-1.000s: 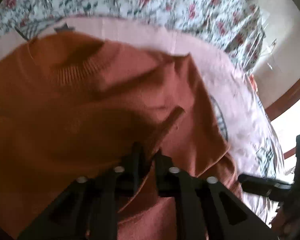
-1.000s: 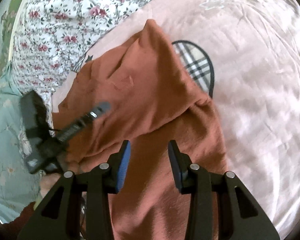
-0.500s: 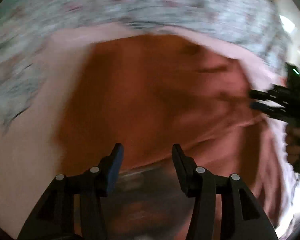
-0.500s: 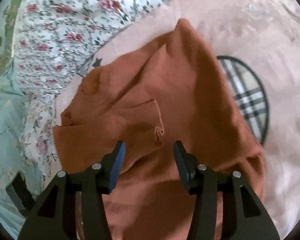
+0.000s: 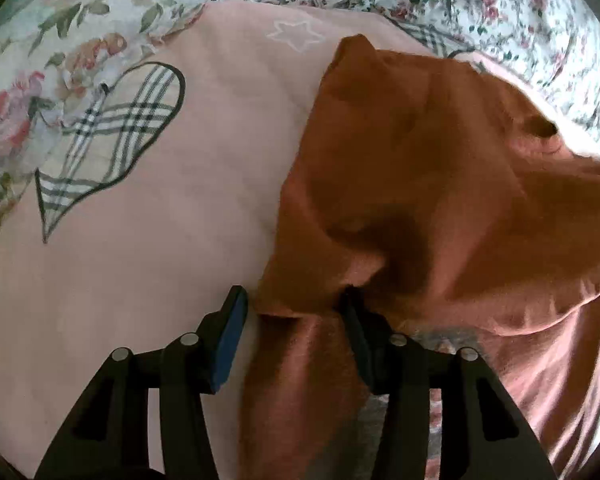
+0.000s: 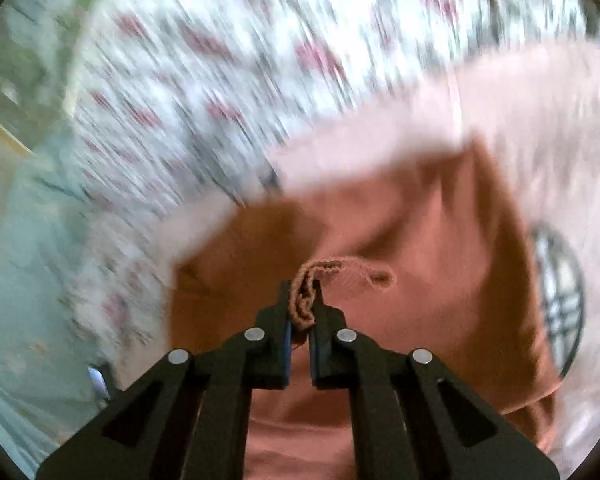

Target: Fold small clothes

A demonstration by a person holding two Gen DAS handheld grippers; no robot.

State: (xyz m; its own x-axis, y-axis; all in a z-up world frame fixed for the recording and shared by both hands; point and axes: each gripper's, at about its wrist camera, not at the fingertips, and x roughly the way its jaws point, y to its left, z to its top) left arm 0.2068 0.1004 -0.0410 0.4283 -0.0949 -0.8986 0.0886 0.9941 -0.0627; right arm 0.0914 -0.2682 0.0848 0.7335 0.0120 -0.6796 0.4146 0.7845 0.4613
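Observation:
A rust-orange knit sweater [image 5: 420,184] lies rumpled on a pink blanket [image 5: 148,240]. My left gripper [image 5: 292,312] is open, its jaws on either side of the sweater's lower left edge, with cloth between them. In the right wrist view the sweater [image 6: 440,260] fills the lower middle. My right gripper [image 6: 302,308] is shut on a ribbed cuff of the sweater [image 6: 306,300], which bunches up between the fingers. The right view is blurred by motion.
The pink blanket has a plaid heart patch [image 5: 108,128] and a white star [image 5: 296,36]. Floral bedding [image 5: 480,4] lies behind it and also shows in the right wrist view [image 6: 220,60]. Another plaid patch [image 6: 560,300] sits right of the sweater.
My left gripper let go of the sweater, opened and swung to its left edge. My right gripper closed on the ribbed cuff and is moving fast.

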